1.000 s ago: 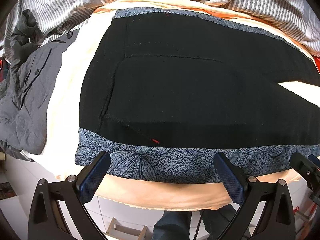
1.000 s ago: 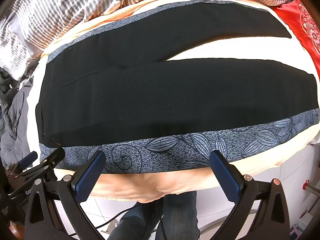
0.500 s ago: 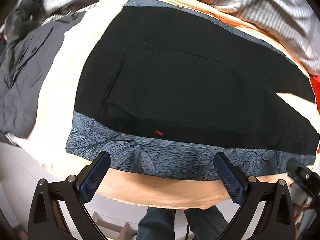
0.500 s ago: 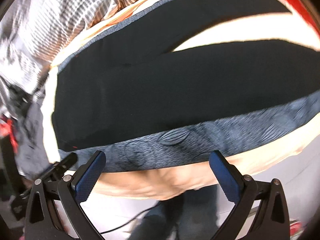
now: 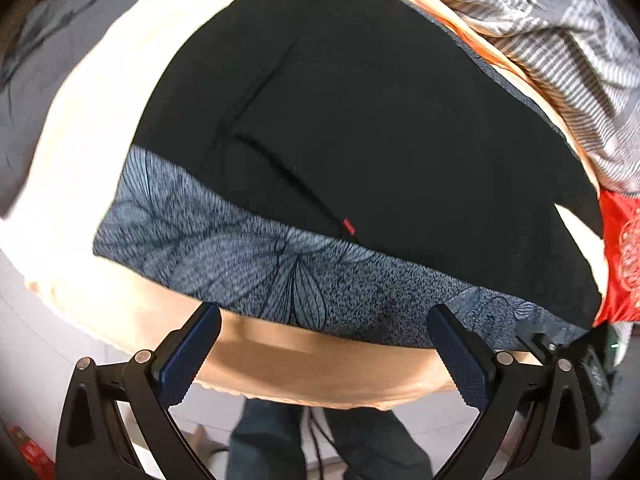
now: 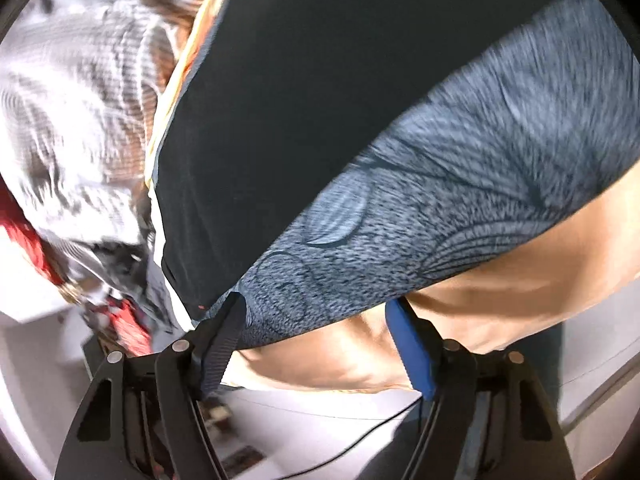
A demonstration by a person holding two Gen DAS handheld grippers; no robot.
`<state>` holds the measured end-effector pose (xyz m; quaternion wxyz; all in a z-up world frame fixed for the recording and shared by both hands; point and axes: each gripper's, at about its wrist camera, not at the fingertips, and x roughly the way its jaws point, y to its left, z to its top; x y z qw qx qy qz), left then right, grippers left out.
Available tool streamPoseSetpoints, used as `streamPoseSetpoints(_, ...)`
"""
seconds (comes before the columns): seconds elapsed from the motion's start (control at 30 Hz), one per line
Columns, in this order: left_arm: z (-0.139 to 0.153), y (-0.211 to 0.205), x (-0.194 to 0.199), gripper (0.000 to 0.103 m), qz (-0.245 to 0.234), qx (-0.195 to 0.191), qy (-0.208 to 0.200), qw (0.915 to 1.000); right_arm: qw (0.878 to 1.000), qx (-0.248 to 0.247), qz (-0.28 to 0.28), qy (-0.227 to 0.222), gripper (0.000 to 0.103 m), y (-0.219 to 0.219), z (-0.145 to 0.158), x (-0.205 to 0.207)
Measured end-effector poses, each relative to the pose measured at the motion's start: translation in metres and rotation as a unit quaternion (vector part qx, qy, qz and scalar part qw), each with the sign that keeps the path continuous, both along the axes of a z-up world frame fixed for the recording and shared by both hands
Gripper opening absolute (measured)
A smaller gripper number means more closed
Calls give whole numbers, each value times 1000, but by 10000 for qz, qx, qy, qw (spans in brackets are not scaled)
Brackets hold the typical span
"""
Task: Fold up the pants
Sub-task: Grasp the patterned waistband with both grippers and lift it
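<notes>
I am holding both my left fingers (image 5: pixel 322 354) and my right fingers (image 6: pixel 316 344) spread wide and released, hovering at the bed's near edge, where the black pants (image 5: pixel 360 120) are lying flat on a blue floral sheet (image 5: pixel 240 256); their small red tag (image 5: pixel 349 227) is showing no readable writing.

The pants (image 5: pixel 380 128) are plain black, with one tiny red tag (image 5: pixel 349 227) at a seam. Beneath them lies a blue-grey speckled cloth (image 5: pixel 248 256) printed with dark-lined leaves — over a pale peach sheet (image 5: pixel 320 364). At two o'clock sits a grey-and-white striped blanket (image 5: pixel 560 36); at three, red fabric with a white motif (image 5: pixel 622 248). The finger pads (image 5: pixel 188 356) — dark blue on black frames.
</notes>
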<state>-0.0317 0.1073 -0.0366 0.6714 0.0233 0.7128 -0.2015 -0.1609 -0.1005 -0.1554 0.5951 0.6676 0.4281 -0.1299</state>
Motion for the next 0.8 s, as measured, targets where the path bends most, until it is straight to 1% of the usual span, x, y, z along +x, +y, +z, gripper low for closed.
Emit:
streamPoseSetpoints(0.07,-5,9,-2,103,75,-102,113,9999,9997,149,-135,-146,76,-1,-8,-3)
streamPoseSetpoints(0.2,-11,19,-3,103,108,-267,259,9993,9953,492,-517,-659,76,-1,-18,-1)
streamPoseSetpoints(0.23,-11,21,-3,103,121,-317,296,9990,9942,557,-574,-720,74,-1,-20,2)
streamPoseSetpoints(0.3,-14,25,-3,103,191,-414,397,9982,9922,704,-638,-805,57,-1,-22,6)
streamPoseSetpoints(0.33,-14,29,-2,103,233,-471,449,9976,9908,807,-641,-881,29,-2,-19,9)
streamPoseSetpoints(0.37,-13,32,-2,103,313,-589,549,9963,9904,836,-626,-906,10,-2,-16,11)
streamPoseSetpoints(0.43,-11,38,-1,103,524,-835,718,9925,9910,790,-555,-931,10,-4,-3,16)
streamPoseSetpoints(0.53,-7,44,6,103,865,-1150,869,9858,9903,801,-483,-1023,9,-7,10,19)
streamPoseSetpoints(0.57,-6,48,8,103,919,-1207,876,9845,9908,846,-420,-965,9,-9,14,22)
streamPoseSetpoints(0.67,-6,64,16,103,1069,-1326,864,9816,9893,907,-397,-1072,9,-12,27,27)
streamPoseSetpoints(0.77,-9,75,27,103,1399,-1470,907,9750,9907,827,-255,-1051,9,-16,36,31)
streamPoseSetpoints(0.8,-9,79,32,101,1516,-1508,875,9730,9913,799,-210,-1027,9,-17,38,32)
